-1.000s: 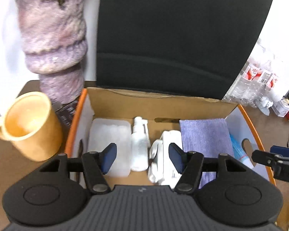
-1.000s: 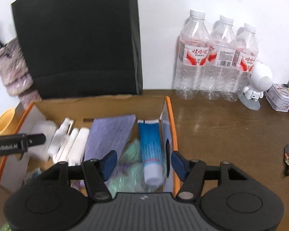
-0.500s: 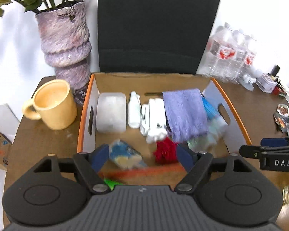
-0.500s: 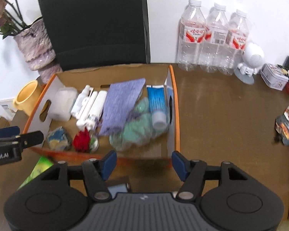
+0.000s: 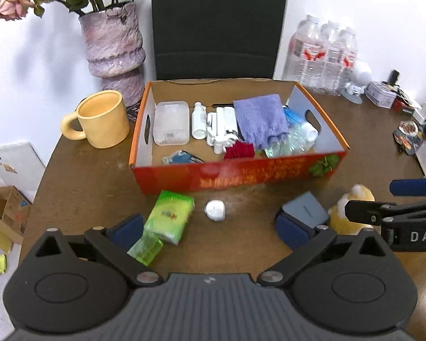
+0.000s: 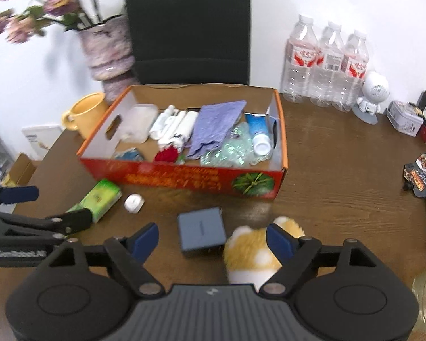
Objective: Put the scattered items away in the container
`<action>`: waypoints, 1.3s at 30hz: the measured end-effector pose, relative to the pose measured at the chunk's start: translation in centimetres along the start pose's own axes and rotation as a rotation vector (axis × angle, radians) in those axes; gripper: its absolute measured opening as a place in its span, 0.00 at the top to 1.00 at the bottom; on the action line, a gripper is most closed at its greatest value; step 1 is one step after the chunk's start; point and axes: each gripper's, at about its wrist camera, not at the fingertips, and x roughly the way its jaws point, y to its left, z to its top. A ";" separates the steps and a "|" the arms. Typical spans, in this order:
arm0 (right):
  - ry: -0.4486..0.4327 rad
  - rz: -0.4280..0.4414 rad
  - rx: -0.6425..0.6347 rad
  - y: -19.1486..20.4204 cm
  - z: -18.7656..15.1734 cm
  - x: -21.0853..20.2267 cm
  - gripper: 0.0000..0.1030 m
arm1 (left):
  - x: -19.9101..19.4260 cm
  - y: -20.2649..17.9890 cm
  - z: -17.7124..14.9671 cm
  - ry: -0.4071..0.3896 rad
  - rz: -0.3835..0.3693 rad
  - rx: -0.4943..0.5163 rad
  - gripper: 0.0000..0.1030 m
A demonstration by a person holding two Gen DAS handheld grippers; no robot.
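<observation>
Brown wooden table (image 5: 93, 182) against white wall (image 5: 37, 56), black chair (image 5: 215, 22) behind.

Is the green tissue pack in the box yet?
Not yet. The green tissue pack lies on the table in front of the box, outside its red wall, near the open left gripper.

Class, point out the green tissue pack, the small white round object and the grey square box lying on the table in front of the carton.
green tissue pack (image 5: 169, 216), left wrist view, top face
small white round object (image 5: 215, 209), left wrist view, its centre
grey square box (image 6: 201, 230), right wrist view, top face
</observation>
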 end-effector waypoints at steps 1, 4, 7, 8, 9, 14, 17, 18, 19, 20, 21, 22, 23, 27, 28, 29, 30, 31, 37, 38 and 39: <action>-0.010 0.004 -0.009 0.2 -0.7 -0.5 0.18 | -0.3 -0.2 -0.8 -0.012 0.001 0.006 0.00; -0.034 0.020 -0.009 0.5 -2.7 -1.3 0.17 | -0.9 -0.6 -2.9 -0.039 -0.019 0.015 0.00; -0.057 0.046 -0.014 1.1 -5.1 -1.9 0.17 | -1.6 -0.9 -4.9 -0.070 -0.014 0.002 0.00; -0.078 0.052 -0.015 1.3 -6.0 -2.1 0.17 | -1.9 -1.0 -5.6 -0.087 -0.005 -0.006 0.00; -0.107 0.057 -0.015 1.4 -7.0 -2.4 0.17 | -2.3 -0.9 -6.3 -0.109 0.001 -0.019 0.00; -0.238 0.044 -0.014 2.0 -12.2 -3.0 0.15 | -3.4 -0.1 -11.3 -0.199 -0.022 -0.107 0.00; -0.265 -0.005 -0.055 2.5 -14.9 -1.9 0.15 | -3.1 0.3 -14.5 -0.218 0.018 -0.134 0.00; -0.269 -0.027 -0.060 2.6 -15.6 -1.4 0.15 | -2.9 0.3 -15.4 -0.217 0.037 -0.139 0.00; -0.271 -0.047 -0.064 2.7 -16.2 -0.8 0.15 | -2.7 0.4 -16.1 -0.219 0.052 -0.142 0.00; -0.264 -0.064 -0.064 2.8 -16.7 -0.2 0.15 | -2.6 0.4 -16.6 -0.225 0.062 -0.141 0.00; -0.258 -0.077 -0.062 2.8 -17.2 0.3 0.15 | -2.5 0.5 -17.0 -0.230 0.071 -0.139 0.00; -0.257 -0.074 -0.051 2.7 -17.5 0.4 0.15 | -2.3 0.5 -17.2 -0.234 0.082 -0.135 0.00; -0.257 -0.071 -0.041 2.6 -17.7 0.6 0.15 | -2.2 0.4 -17.4 -0.235 0.090 -0.129 0.00; -0.255 -0.058 0.001 2.1 -18.8 1.0 0.15 | -1.7 -0.2 -17.9 -0.220 0.099 -0.091 0.00; -0.254 -0.054 0.011 2.0 -19.0 1.2 0.15 | -1.6 -0.5 -18.1 -0.217 0.097 -0.083 0.00; -0.254 -0.051 0.021 1.9 -19.3 1.3 0.14 | -1.6 -0.7 -18.3 -0.214 0.090 -0.075 0.00; -0.253 -0.048 0.032 1.8 -19.5 1.4 0.13 | -1.5 -1.0 -18.6 -0.211 0.084 -0.065 0.00; -0.253 -0.045 0.042 1.7 -19.8 1.5 0.09 | -1.5 -1.3 -18.8 -0.208 0.081 -0.055 0.00; -0.245 -0.067 0.066 1.7 -20.5 2.1 0.05 | -0.7 -2.6 -19.6 -0.191 0.077 -0.022 0.00; -0.242 -0.077 0.064 1.8 -20.5 2.2 0.04 | -0.5 -2.6 -19.5 -0.185 0.077 -0.026 0.00; -0.240 -0.087 0.063 1.8 -20.5 2.2 0.04 | -0.3 -2.6 -19.6 -0.179 0.076 -0.030 0.00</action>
